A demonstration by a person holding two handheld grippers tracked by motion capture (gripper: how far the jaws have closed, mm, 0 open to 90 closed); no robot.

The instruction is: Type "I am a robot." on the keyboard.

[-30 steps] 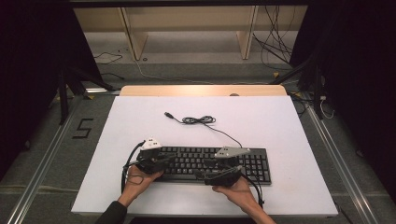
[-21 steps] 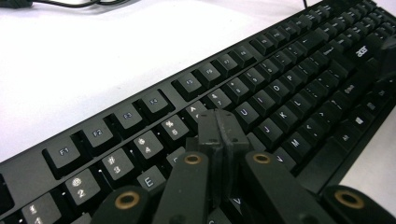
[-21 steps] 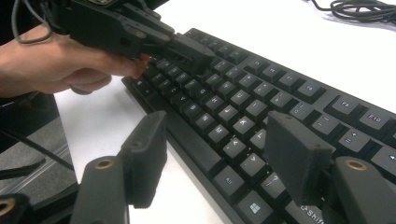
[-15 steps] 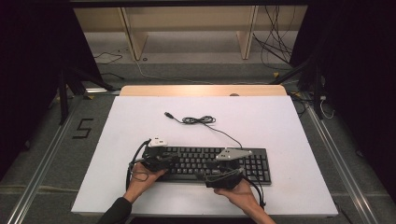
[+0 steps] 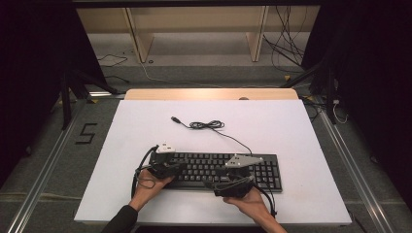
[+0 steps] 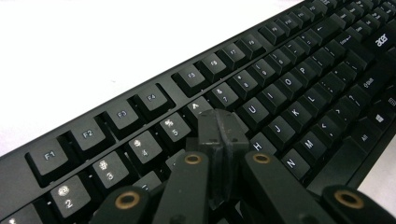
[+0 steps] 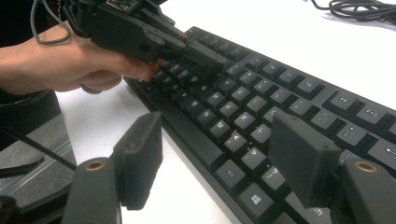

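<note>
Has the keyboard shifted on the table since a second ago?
No. The keyboard sits at the same spot near the table's front edge, its cable coiled as before.

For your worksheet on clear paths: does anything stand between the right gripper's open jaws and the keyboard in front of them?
Nothing visible does. The right gripper hangs open at the keyboard's near edge. The left gripper, shut, is over keys farther along, off to the side.

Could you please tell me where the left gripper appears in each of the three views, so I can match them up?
High view: the left gripper sits lower left, over the keyboard's left end.
Left gripper view: bottom centre, its jaws shut over the keys near 6 and Y.
Right gripper view: upper left, in the person's hand, tips on the keys.
Shared landmark: the black keyboard.
</note>
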